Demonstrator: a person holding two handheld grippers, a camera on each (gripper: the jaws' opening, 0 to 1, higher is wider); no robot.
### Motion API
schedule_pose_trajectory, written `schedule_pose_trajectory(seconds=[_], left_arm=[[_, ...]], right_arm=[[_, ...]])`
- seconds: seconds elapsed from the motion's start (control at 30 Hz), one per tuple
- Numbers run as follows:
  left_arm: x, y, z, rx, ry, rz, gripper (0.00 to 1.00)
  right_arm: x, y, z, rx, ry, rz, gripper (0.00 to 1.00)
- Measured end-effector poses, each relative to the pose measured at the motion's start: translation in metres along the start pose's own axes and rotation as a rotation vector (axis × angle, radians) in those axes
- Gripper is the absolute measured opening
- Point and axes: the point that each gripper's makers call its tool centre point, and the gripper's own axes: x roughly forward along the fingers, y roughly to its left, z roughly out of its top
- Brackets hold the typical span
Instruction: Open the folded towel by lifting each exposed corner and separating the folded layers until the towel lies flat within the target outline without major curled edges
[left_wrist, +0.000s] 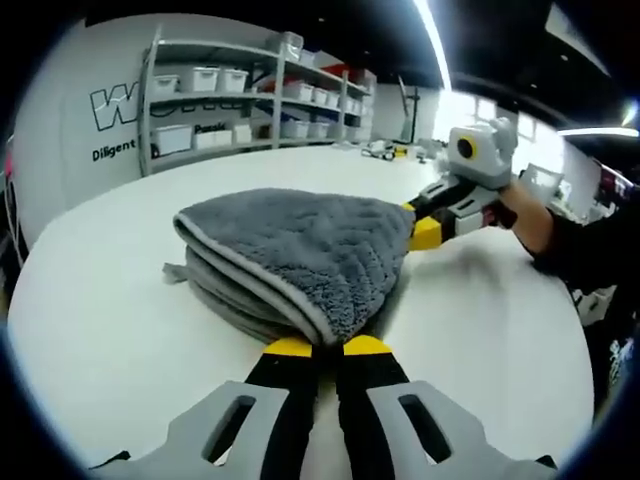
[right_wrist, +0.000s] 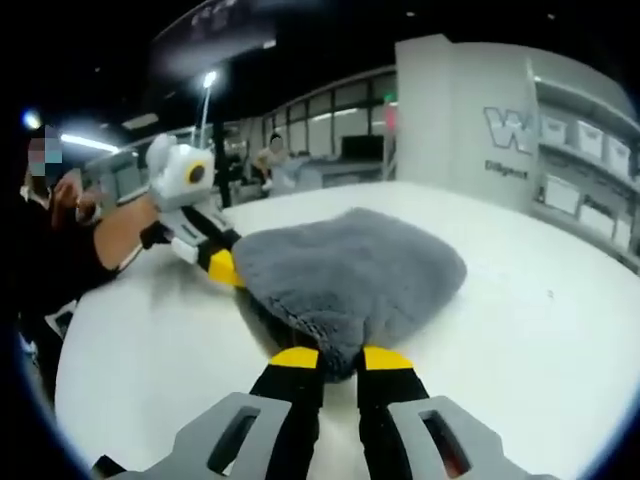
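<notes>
While the grey towel sits folded on the white table, each gripper pinches a corner: left gripper, right gripper. Unfolding has barely begun; every layer remains to spread.

One towel, two claws

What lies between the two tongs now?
The grey folded towel spans it: left tongs pinch one corner, right tongs another, seen in the left gripper view.
</notes>
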Motion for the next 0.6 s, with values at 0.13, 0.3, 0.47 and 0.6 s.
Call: schedule_pose_trajectory(seconds=[0.13,0.3,0.47,0.6], left_arm=[[-0.003,-0.007,-0.003,0.017,0.013,-0.002,0.04],[-0.007,-0.012,-0.006,0.032,0.022,0.0,0.04],[-0.013,-0.019,-0.01,0.036,0.024,-0.008,0.04],[-0.016,-0.025,-0.013,0.064,0.029,0.005,0.03]], right_arm=[[-0.005,0.008,-0.003,-0.002,0.002,0.009,0.07],[-0.011,0.017,-0.006,-0.005,0.006,0.015,0.07],[-0.015,0.026,-0.013,-0.013,0.023,0.01,0.07],[-0.019,0.032,-0.015,-0.018,0.031,0.005,0.07]])
